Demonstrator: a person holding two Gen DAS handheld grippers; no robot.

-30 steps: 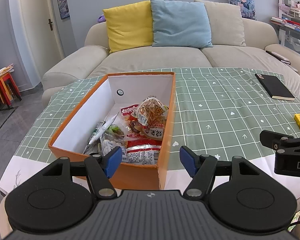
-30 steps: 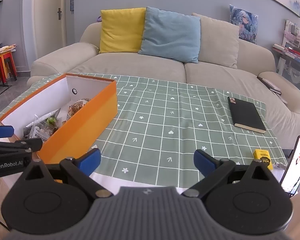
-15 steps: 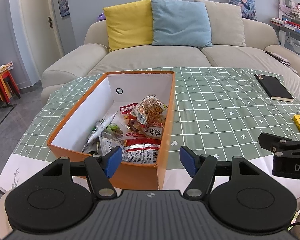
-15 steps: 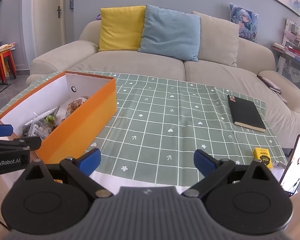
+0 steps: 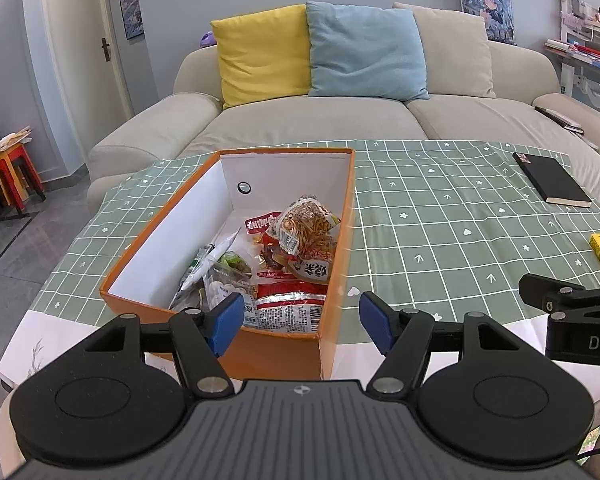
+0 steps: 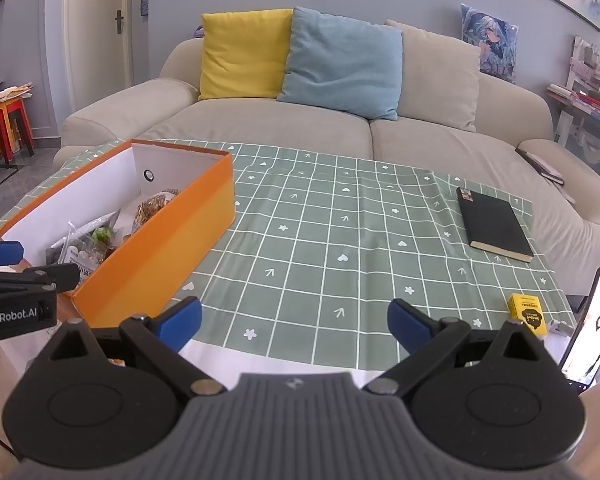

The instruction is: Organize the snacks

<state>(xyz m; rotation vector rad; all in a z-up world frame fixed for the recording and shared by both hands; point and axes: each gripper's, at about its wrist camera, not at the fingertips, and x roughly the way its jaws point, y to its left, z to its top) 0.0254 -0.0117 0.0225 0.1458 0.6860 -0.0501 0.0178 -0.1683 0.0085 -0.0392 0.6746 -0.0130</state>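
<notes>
Left wrist view: the left gripper (image 5: 301, 322) has its jaws spread wide, holding nothing, above the near end of the orange box (image 5: 148, 240). The box rests on the green checked tablecloth (image 5: 440, 240). The snack packets (image 5: 288, 264) lie piled inside the box, toward its near right side. A black notebook (image 5: 550, 178) lies well to the right of the box. The right gripper (image 5: 572, 320) shows at the right edge, to the right of the box.

Right wrist view: the right gripper (image 6: 294, 320) has its jaws spread wide and empty, over the cloth to the right of the box (image 6: 160, 240). A small yellow carton (image 6: 527, 313) and a phone (image 6: 594, 328) sit far right of the box.
</notes>
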